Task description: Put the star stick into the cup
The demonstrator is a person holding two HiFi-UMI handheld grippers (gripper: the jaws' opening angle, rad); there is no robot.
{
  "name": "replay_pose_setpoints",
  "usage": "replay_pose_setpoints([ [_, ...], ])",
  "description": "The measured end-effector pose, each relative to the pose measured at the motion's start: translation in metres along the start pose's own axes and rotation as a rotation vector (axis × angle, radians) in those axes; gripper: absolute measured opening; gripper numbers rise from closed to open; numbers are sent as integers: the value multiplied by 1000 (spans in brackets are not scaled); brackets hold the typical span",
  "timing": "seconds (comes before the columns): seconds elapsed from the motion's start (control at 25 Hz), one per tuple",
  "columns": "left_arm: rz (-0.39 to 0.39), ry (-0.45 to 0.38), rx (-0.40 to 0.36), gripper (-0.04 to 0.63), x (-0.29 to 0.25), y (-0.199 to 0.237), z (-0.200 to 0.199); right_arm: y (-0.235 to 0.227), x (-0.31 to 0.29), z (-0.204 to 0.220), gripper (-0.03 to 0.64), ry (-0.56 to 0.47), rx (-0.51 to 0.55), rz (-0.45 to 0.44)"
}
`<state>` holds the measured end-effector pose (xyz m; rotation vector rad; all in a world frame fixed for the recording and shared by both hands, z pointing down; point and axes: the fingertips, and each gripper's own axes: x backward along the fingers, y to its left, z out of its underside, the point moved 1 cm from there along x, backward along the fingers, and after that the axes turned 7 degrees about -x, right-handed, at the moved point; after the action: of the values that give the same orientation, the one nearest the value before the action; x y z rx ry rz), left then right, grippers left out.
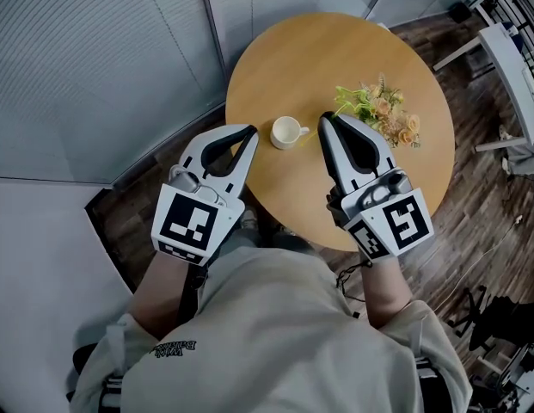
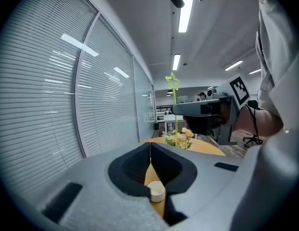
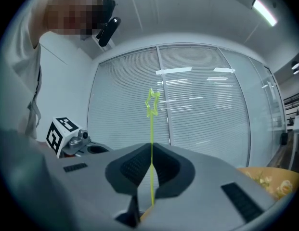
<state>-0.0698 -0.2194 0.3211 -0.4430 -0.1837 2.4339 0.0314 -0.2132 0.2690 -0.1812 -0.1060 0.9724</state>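
Since the right gripper (image 3: 150, 147) has its jaws shut on the star stick (image 3: 151, 124), star uppermost and the shaft upright, the job now is placement rather than grasping. The cup (image 1: 286, 132) stands open-mouthed on the table (image 1: 335, 58), between the 2 gripper tips and just left of the right gripper (image 1: 325, 119); the flowers (image 1: 383, 114) lie on its other side. The stick is too thin to show in the head view, so I would judge its line from the left gripper view, where the star (image 2: 173, 82) rises above the right gripper. Carry that gripper over the cup, hold the shaft vertical, lower until the bottom end sits below the rim, and only then part the jaws. The left gripper (image 1: 252, 130) is closed on nothing, its tips just short of the cup (image 2: 156, 191). The cup looks light, so a sideways nudge from the stick may tip it.
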Motion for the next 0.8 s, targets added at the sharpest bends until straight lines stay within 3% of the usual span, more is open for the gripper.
replay_pose_setpoints([
  [0.4, -33, 46, 3, 23, -30, 20, 27, -22, -30, 17, 31, 11, -26, -1],
  [0.6, -35, 96, 32, 23, -48, 30, 58, -37, -45, 44, 31, 41, 0, 28],
  [0.8, -17, 111, 59, 23, -65, 29, 77, -57, -61, 82, 31, 86, -74, 41],
])
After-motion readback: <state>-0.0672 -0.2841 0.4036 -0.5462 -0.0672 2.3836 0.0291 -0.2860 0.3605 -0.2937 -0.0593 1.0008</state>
